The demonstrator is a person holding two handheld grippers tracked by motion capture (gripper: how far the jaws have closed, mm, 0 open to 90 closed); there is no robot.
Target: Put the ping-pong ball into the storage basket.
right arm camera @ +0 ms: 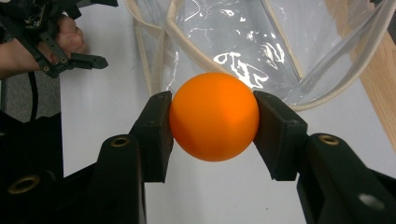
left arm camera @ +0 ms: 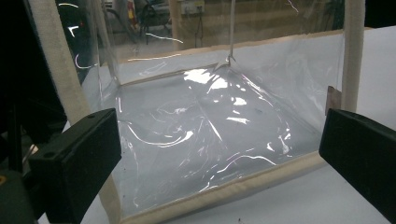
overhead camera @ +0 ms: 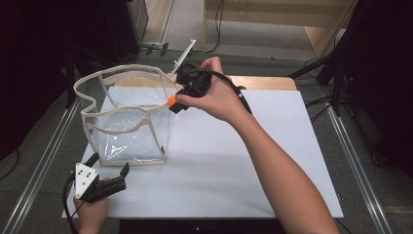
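So the right gripper [right arm camera: 214,123] has an orange ball [right arm camera: 214,122] pinched square between its two jaws, held up right by the rim of the clear bag [overhead camera: 127,117] near the board's [overhead camera: 272,161] back-left corner. Left gripper [overhead camera: 111,165] sits at the front-left corner, jaws spread wide, facing the bag.

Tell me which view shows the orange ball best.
The right gripper view: the orange ball sits large and sharp, clamped in the right gripper. The high view gives an orange sliver by the bag's rim.
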